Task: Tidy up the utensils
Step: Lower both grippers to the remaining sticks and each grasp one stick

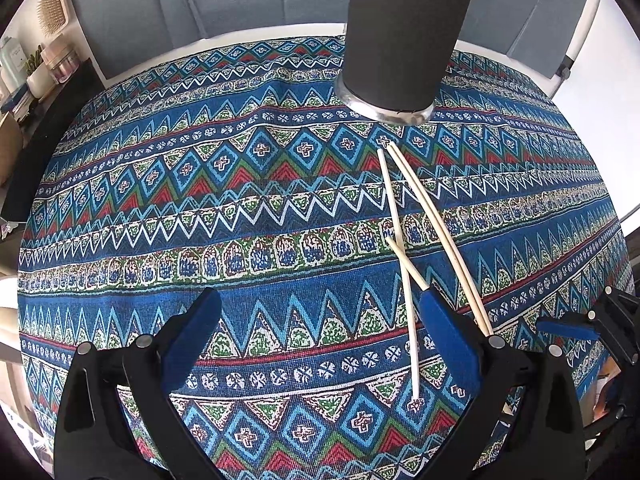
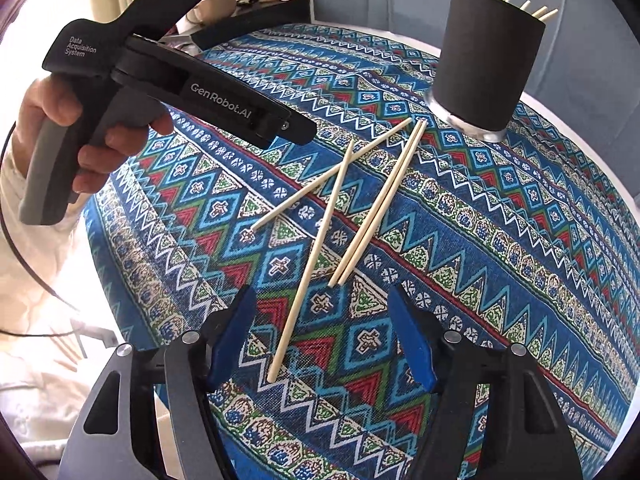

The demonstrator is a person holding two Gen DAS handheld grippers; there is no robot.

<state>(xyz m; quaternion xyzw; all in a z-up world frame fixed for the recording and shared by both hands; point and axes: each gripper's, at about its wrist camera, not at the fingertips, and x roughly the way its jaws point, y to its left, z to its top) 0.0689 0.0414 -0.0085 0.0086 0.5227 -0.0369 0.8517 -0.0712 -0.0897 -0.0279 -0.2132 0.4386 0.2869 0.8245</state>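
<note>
Several pale wooden chopsticks lie loose on the blue patterned tablecloth. In the right wrist view one chopstick runs down between the blue pads of my right gripper, which stands open and touches nothing. A close pair and another single chopstick lie just beyond. The black cup at the far right holds several chopsticks. My left gripper hovers open over the cloth, with a long chopstick near its right pad. The pair and the cup lie ahead of it.
A hand holds the left tool's black body above the cloth's left side. A blue pad of my right gripper shows at the right edge. Grey chairs stand behind the round table. A shelf with jars sits at the far left.
</note>
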